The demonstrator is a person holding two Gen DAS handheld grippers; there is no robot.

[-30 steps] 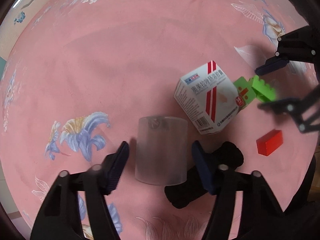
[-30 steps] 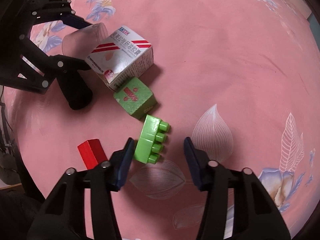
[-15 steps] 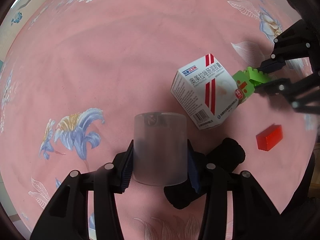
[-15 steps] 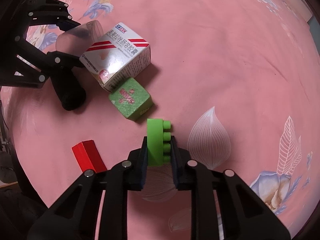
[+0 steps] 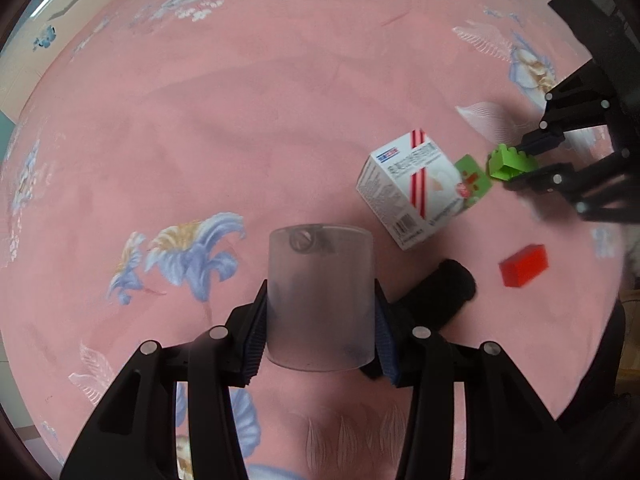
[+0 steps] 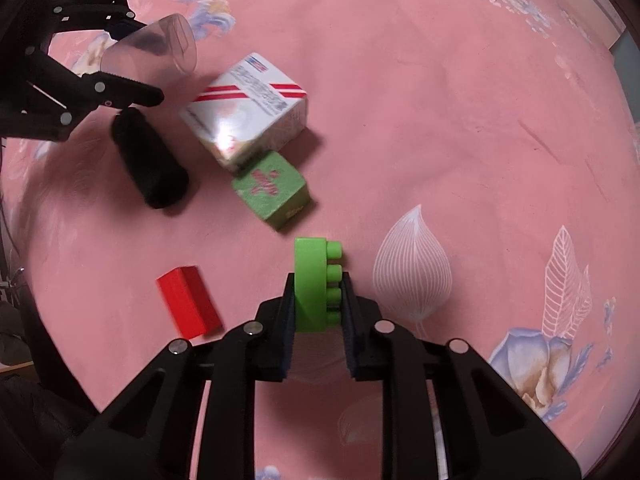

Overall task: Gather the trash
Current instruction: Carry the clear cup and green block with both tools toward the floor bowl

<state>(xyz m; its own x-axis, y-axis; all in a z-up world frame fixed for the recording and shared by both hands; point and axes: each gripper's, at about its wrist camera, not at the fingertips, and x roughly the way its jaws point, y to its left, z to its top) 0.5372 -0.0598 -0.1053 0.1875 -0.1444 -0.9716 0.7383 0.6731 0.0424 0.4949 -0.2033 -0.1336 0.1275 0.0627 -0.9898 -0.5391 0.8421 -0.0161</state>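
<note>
My left gripper point(image 5: 320, 312) is shut on a clear plastic cup point(image 5: 320, 300), held off the pink flowered cloth point(image 5: 240, 120); it shows in the right wrist view point(image 6: 150, 52) too. My right gripper point(image 6: 318, 292) is shut on a green studded toy brick point(image 6: 314, 284), lifted above the cloth; it also shows in the left wrist view point(image 5: 510, 164). On the cloth lie a white medicine box point(image 6: 248, 110), a green cube point(image 6: 272, 188), a black cylinder point(image 6: 150, 166) and a red block point(image 6: 188, 302).
The medicine box point(image 5: 412, 192), green cube point(image 5: 474, 178), black cylinder point(image 5: 440, 292) and red block point(image 5: 524, 266) lie to the right of my left gripper. The cloth's edge and pale floor point(image 5: 24, 80) show at far left.
Both grippers closed on their objects, the left on the cup and the right on the green brick, and have since lifted them off the cloth.
</note>
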